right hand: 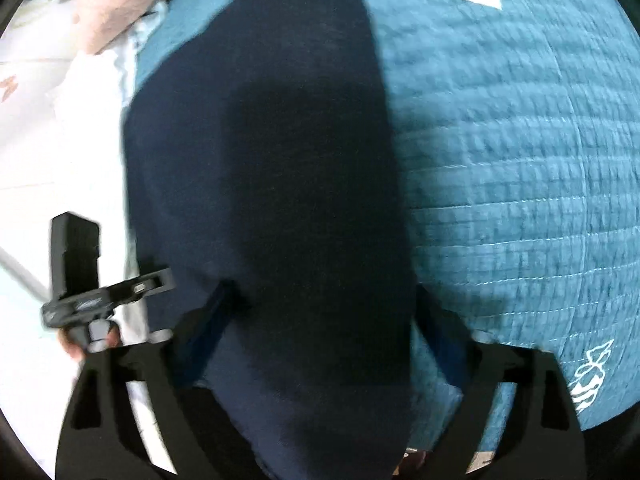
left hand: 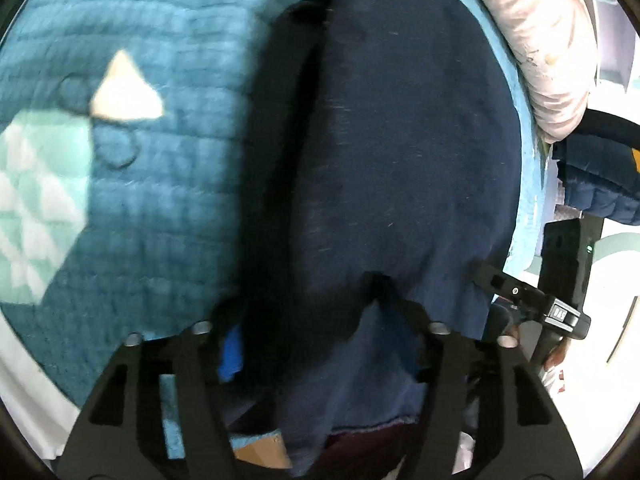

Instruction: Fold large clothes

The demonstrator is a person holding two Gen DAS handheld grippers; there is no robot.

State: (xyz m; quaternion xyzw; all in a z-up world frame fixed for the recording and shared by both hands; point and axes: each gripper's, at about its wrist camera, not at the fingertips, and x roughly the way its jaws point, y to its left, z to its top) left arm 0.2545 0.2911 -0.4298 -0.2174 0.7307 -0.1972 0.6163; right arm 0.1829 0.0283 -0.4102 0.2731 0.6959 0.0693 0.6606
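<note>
Garment: navy cloth (left hand: 400, 152) down frame centre, on teal quilt (left hand: 168, 200).
Left gripper (left hand: 308, 320): apart, cloth draped between.
Right gripper (right hand: 320, 300): wide apart, cloth draped over.
Left view only: blue jacket (left hand: 600, 184), right edge.
Both views: pink bedding (right hand: 120, 4), upper corner.

A bed covered by a teal quilted bedspread (left hand: 168, 184) with white and mint triangle patches fills most of the view, a pale pink pillow (left hand: 548, 52) lying at its edge beside a pale, light-coloured floor (right hand: 36, 152).
</note>
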